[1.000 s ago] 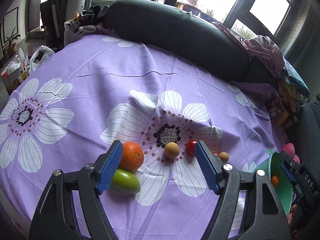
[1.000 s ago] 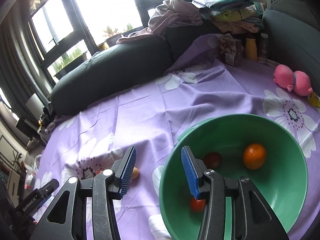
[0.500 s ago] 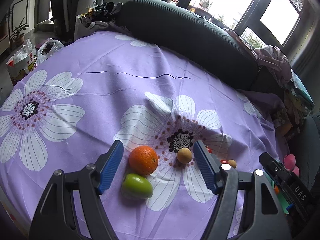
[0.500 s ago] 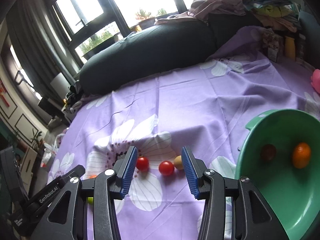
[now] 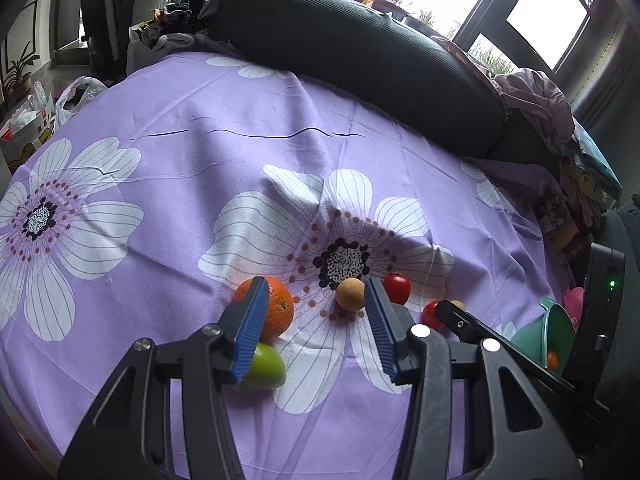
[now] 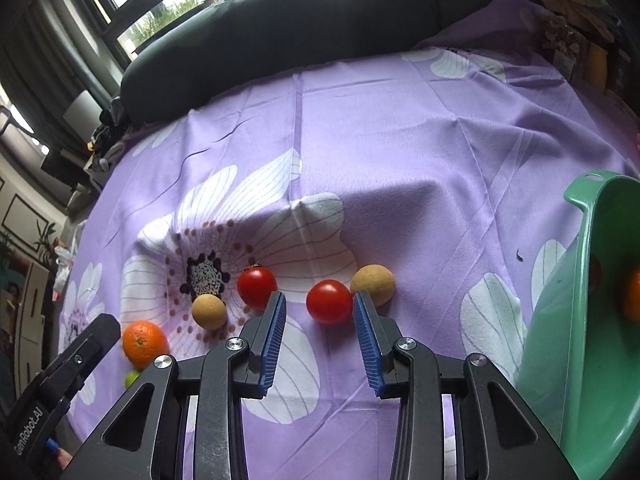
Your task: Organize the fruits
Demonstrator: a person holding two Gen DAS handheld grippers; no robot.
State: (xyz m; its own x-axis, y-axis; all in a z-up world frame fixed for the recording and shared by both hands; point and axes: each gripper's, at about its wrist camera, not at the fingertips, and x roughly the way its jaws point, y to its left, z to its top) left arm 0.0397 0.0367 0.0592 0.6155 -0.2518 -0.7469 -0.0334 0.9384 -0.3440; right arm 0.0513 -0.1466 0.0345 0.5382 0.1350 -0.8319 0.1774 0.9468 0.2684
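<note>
Right gripper [image 6: 320, 326]: jaws spread wide, holding nothing, low over the purple cloth [image 6: 400, 120]. A red tomato [image 6: 329, 301] lies on the cloth in the gap just ahead of the tips, touching neither pad. A tan fruit [image 6: 373, 284] sits just beyond the right-hand tip, close against that tomato. A second tomato [image 6: 257, 287] lies just beyond the left-hand tip, with a second tan fruit [image 6: 209, 311] beside it to the left. Further left are an orange [image 6: 145, 342] and, beneath it, a sliver of green fruit [image 6: 131, 378].

Green bowl [image 6: 576, 320]: at the right edge of the right wrist view, on the cloth, near the gripper. Inside, part of an orange fruit [image 6: 632, 292] shows; a darker item beside it cannot be identified.

Left gripper [image 5: 316, 320]: jaws wide, empty. In the left wrist view, the orange [image 5: 276, 306] and green fruit [image 5: 264, 366] are partly covered by the left-hand finger; whether it touches them cannot be told.
</note>
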